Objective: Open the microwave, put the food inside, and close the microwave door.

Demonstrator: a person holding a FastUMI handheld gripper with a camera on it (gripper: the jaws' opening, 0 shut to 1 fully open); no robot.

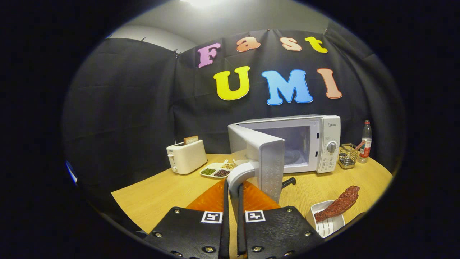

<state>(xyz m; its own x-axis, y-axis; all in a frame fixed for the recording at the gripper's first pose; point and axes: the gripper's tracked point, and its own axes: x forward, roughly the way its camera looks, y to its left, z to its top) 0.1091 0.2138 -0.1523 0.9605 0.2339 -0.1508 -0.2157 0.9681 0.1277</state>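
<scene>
Microwave (305, 144) door (267, 165) is swung open, so step one's done. The fingers (233, 201) are pinching its curved handle (240, 176). Food (339, 204) sits in its tray (325, 225) near the worktop (161, 194) front edge; loading and closing are left.

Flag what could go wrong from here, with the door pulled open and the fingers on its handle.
1. The gripper looks closed on the door handle; pulling further could drag the microwave across the table.
2. The food overhangs its white tray and may roll off when lifted.
</scene>
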